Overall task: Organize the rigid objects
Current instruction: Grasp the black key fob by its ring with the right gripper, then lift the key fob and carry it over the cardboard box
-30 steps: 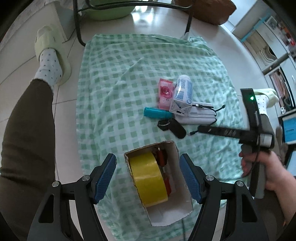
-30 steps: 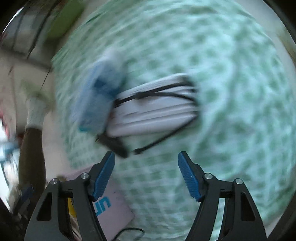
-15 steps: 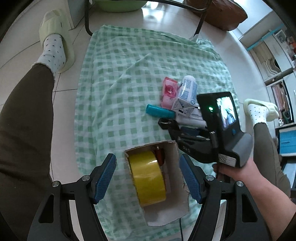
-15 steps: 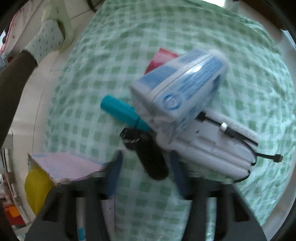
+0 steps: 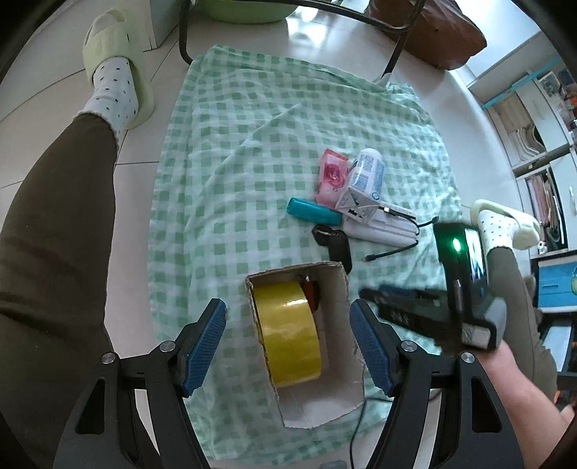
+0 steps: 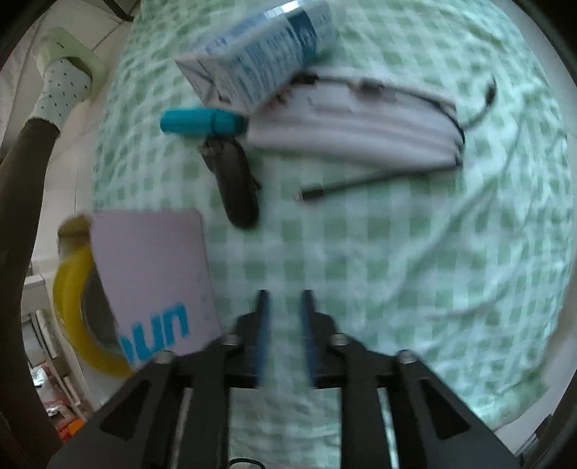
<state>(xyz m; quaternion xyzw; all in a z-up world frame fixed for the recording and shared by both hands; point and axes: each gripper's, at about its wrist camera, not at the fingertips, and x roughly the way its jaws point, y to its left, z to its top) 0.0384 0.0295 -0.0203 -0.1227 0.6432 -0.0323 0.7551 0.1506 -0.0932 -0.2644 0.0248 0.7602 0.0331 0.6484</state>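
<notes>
A cardboard box (image 5: 335, 285) on the green checked cloth (image 5: 223, 151) holds a yellow tape roll (image 5: 288, 335) and a red item. My left gripper (image 5: 288, 346) is open, its fingers on either side of the box. Beyond lie a black key fob (image 5: 337, 243), a teal tube (image 5: 312, 213), a white-blue carton (image 5: 364, 180), a pink packet (image 5: 330, 175) and a white power bank with cable (image 5: 382, 227). My right gripper (image 6: 285, 317) is nearly shut and empty, above bare cloth right of the box (image 6: 151, 259), short of the fob (image 6: 234, 184).
The person's legs and slippered feet flank the cloth (image 5: 115, 72) (image 5: 505, 223). A chair frame (image 5: 288, 11) and a brown bag (image 5: 440, 32) stand at the far end on the tiled floor.
My right gripper has closed from wide open to nearly shut and pulled back from the pile toward the box's right side. The left gripper has held still around the box.
</notes>
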